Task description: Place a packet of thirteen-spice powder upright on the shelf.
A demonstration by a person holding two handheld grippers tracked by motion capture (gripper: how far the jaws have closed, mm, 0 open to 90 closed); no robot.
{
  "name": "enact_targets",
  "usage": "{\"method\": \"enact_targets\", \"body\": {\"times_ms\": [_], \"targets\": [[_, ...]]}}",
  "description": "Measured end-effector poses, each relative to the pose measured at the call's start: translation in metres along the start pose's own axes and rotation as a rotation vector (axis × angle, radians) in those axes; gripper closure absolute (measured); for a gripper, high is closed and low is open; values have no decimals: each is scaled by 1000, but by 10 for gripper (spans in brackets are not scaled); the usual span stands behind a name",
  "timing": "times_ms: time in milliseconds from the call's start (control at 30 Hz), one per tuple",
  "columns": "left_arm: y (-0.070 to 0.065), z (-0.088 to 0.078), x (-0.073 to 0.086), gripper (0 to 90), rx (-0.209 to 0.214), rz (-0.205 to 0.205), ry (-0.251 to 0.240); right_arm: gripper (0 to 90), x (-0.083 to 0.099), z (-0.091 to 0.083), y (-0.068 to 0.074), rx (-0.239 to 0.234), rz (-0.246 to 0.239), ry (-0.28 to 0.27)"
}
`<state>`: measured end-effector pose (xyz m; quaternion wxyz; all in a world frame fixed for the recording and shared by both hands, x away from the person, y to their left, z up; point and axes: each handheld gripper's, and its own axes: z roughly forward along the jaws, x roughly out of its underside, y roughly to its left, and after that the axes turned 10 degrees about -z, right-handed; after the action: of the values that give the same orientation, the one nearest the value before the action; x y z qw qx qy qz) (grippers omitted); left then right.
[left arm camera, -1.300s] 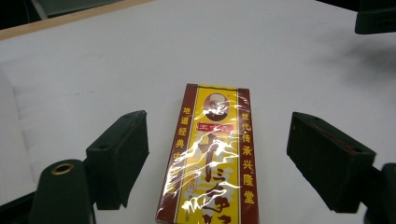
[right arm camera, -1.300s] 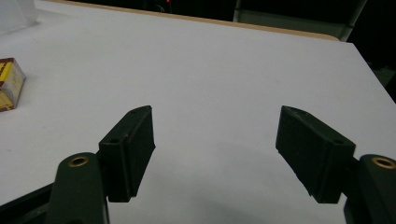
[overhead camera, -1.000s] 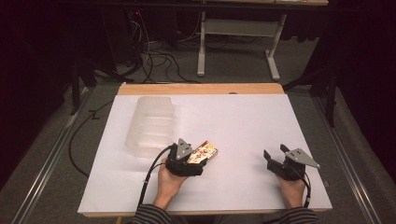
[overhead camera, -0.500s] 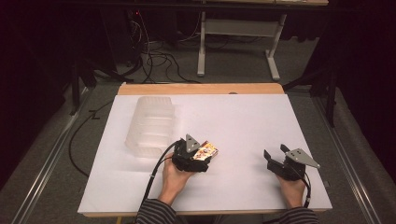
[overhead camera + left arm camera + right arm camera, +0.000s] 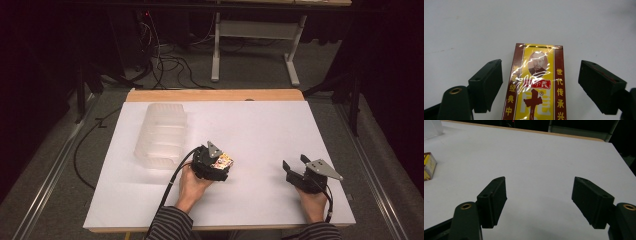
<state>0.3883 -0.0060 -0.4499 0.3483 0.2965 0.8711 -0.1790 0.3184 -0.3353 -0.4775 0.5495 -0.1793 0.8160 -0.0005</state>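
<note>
i have my left claw (image 5: 540, 82) straddling the red-and-yellow box (image 5: 536, 87) flat on the white surface (image 5: 260, 130), its jaws just closing but not pressing yet, so the grab is barely begun; my right claw (image 5: 539, 200) idles open.

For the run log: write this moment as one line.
left claw: open, closing around box | right claw: open, nothing between | bin: left

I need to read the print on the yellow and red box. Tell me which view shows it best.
The left gripper view: the box lies flat between the open left gripper jaws, face up, its portrait and characters sharp. The high view shows the box small and half hidden by the gripper. The right gripper view catches one end at its left edge.
</note>
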Motion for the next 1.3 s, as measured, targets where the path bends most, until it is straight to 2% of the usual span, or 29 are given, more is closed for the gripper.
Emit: {"method": "enact_targets", "body": {"times_ms": [333,667,1067,1300], "targets": [[-4,16,-13,201,-5,15,84,283,0,0,0,1,0,-2],[-2,28,-19,221,-19,10,129,283,0,0,0,2,0,-3],[1,35,-18,304,-17,5,150,283,0,-1,0,2,2,-4],[1,34,-17,313,-20,14,153,284,0,-1,0,2,4,-4]]}}
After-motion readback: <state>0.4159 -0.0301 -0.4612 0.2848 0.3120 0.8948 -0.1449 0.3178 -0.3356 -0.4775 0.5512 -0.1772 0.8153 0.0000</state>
